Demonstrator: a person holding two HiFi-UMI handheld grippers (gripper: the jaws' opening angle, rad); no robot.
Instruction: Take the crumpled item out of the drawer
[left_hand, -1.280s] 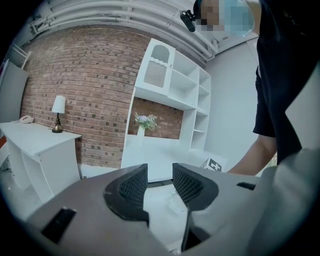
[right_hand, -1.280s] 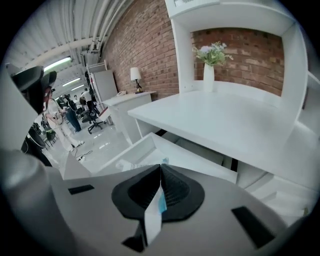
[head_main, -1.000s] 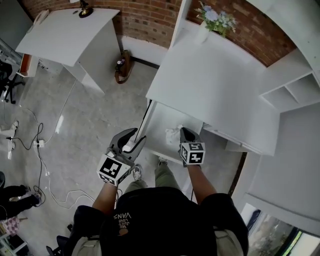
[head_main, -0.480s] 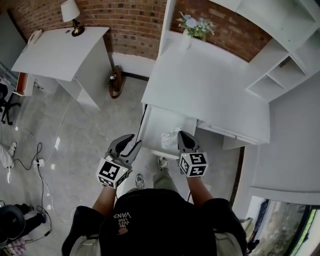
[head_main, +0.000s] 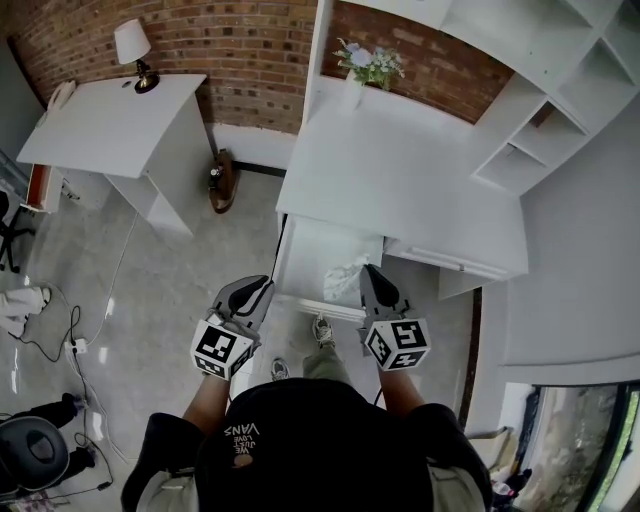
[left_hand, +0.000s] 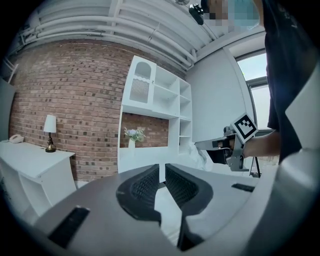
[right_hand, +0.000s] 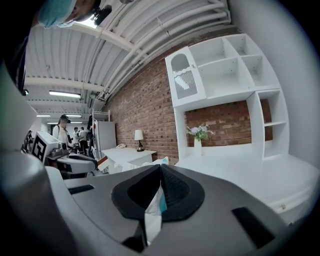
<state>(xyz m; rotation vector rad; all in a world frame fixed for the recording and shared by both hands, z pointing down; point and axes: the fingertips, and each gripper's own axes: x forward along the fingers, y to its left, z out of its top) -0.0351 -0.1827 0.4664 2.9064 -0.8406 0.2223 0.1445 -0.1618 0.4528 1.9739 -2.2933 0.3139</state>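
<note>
The drawer (head_main: 312, 250) stands pulled out from under the white desk (head_main: 400, 170). A crumpled white item (head_main: 346, 276) with a teal streak sits over the drawer's right front part. My right gripper (head_main: 369, 272) is shut on it, and in the right gripper view a fold of the crumpled item (right_hand: 154, 207) is pinched between the shut right gripper (right_hand: 160, 172). My left gripper (head_main: 262, 286) hangs left of the drawer front above the floor. In its own view the left gripper (left_hand: 161, 169) has its jaws closing, a narrow gap left and nothing between them.
A vase of flowers (head_main: 360, 68) stands at the desk's back by the brick wall. White shelves (head_main: 545, 95) rise at the right. A second white table (head_main: 100, 125) with a lamp (head_main: 131, 47) stands at the left. Cables (head_main: 90, 330) trail over the floor. People (right_hand: 62, 131) stand far off.
My left gripper's jaws have come from wide apart to nearly together. The right gripper stays shut on the crumpled item at the drawer. The head view has shifted.
</note>
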